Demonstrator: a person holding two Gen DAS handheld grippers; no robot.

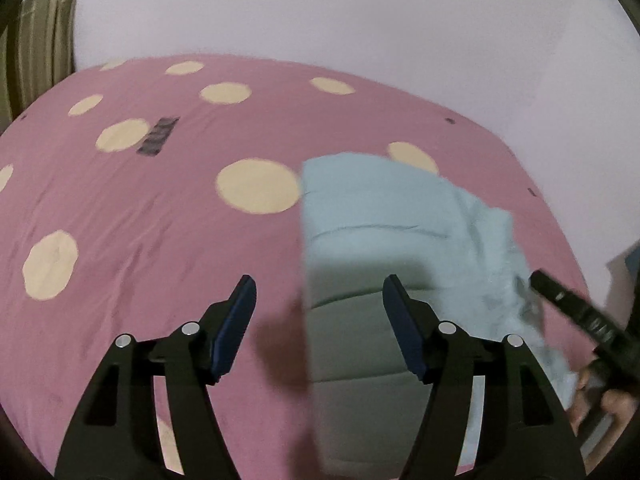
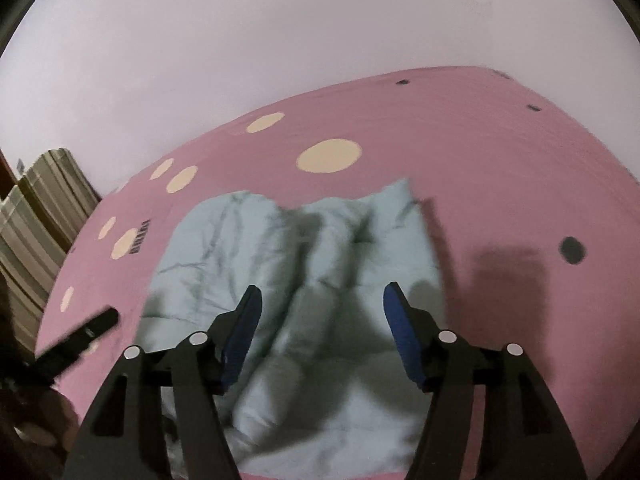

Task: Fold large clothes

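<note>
A pale blue garment (image 1: 384, 240) lies crumpled on a pink bed sheet with cream dots (image 1: 160, 208). In the left wrist view my left gripper (image 1: 319, 286) is open and empty, above the garment's left edge. The other gripper's black finger (image 1: 576, 308) reaches in from the right over the garment's far side. In the right wrist view my right gripper (image 2: 322, 294) is open and empty, above the wrinkled garment (image 2: 280, 248). The left gripper's finger (image 2: 80, 336) shows at the left over the sheet (image 2: 500, 168).
A plain pale wall (image 1: 360, 12) stands behind the bed. A striped green curtain or cloth (image 1: 36, 48) hangs at the far left, and also shows in the right wrist view (image 2: 36, 216). A dark barcode-like mark (image 1: 158, 136) is on the sheet.
</note>
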